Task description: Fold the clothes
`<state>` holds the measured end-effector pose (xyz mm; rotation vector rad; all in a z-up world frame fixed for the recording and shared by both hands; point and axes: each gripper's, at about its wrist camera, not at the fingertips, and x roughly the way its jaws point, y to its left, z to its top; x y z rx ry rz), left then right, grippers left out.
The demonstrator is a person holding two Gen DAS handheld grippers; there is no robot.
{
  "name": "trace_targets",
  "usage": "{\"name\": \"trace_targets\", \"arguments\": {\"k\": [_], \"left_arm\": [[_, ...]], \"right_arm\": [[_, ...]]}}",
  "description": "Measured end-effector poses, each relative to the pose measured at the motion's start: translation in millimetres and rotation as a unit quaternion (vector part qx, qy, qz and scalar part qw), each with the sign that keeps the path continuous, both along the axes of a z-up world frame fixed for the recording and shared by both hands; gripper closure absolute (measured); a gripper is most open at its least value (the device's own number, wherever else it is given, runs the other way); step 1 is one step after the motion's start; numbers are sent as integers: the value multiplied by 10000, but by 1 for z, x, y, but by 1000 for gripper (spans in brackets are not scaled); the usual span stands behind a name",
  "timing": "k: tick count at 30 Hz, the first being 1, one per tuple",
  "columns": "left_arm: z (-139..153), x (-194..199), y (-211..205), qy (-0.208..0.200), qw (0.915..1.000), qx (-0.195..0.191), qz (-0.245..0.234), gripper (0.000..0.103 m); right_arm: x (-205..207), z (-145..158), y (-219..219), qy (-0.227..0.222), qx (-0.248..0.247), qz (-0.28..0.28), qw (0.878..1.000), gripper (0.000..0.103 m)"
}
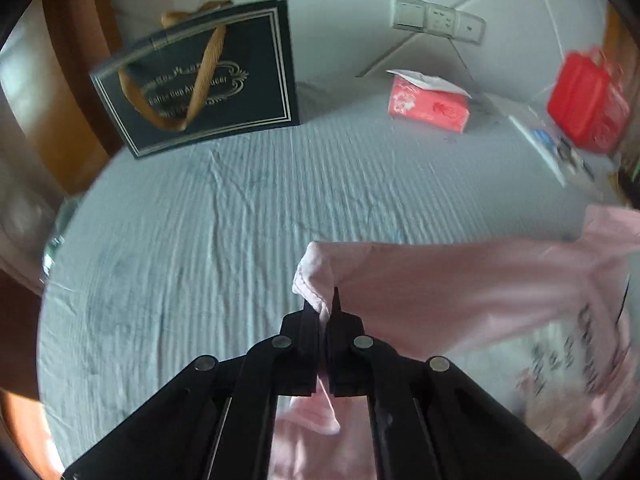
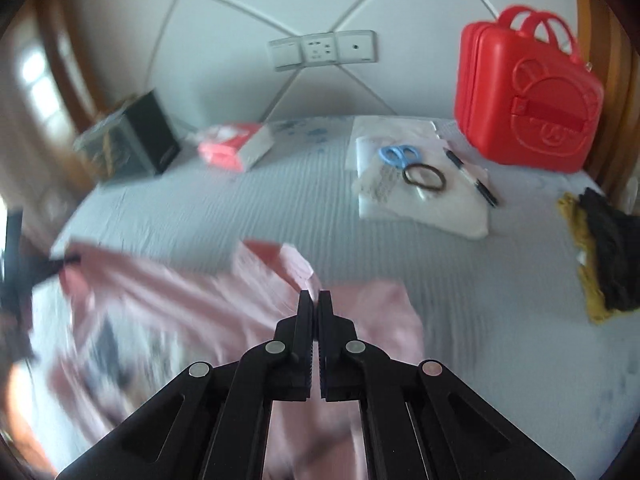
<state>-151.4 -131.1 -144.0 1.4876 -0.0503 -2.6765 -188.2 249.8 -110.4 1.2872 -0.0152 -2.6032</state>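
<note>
Grey ribbed bedsheet (image 1: 224, 216) fills both views, white panelled wall behind with a socket strip (image 2: 322, 50). Pink garment (image 1: 460, 292) lies at lower right of the left wrist view, printed lettering blurred. Left gripper (image 1: 322, 306), jaws closed on a hemmed edge of the pink garment, cloth bunched between the fingers. Right gripper (image 2: 315, 300), jaws pressed together at a fold of the same garment, lower centre; cloth between them, though motion blur hides the exact hold. Upper left: dark gift bag (image 1: 200, 76). Centre: red tissue pack (image 1: 428, 106). Upper right: red plastic case (image 2: 524, 108), blue scissors (image 2: 400, 155), black pen (image 2: 472, 178).
</note>
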Motion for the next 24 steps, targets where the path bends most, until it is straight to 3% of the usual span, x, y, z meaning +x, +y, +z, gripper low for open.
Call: {"name": "trace_targets", "arguments": {"k": [2, 4, 5, 8, 10, 12, 14, 17, 21, 24], "left_arm": [[-6, 16, -4, -158, 9996, -111, -206, 99], [-10, 36, -5, -577, 9976, 42, -393, 95], [-13, 43, -8, -785, 9956, 271, -434, 94], [-7, 54, -23, -1060, 9878, 1093, -318, 80], [8, 57, -33, -941, 9847, 1463, -135, 44], [25, 60, -42, -741, 9820, 1732, 136, 27], [28, 52, -51, -804, 9800, 1764, 459, 26], [13, 37, -55, -1155, 9763, 1592, 903, 26], [-10, 33, -51, -1637, 9675, 1641, 1010, 26], [-25, 29, -48, -1943, 9625, 1597, 1013, 26]], "right_arm": [[27, -12, 8, -321, -32, 193, 9993, 100], [48, -30, 17, -896, 22, 243, 9957, 94], [54, -39, 22, -1146, 68, 162, 9933, 89], [57, -47, 41, -1357, -124, -225, 9904, 88], [53, -46, 51, -1404, -282, -514, 9884, 84], [44, -40, 61, -1366, -467, -830, 9860, 84], [35, -34, 71, -1329, -644, -1143, 9824, 84], [12, -28, 73, -1386, -529, -1426, 9786, 84], [-16, -19, 72, -1453, -297, -1497, 9775, 70], [-39, -23, 62, -1638, -168, -1480, 9752, 70]]}}
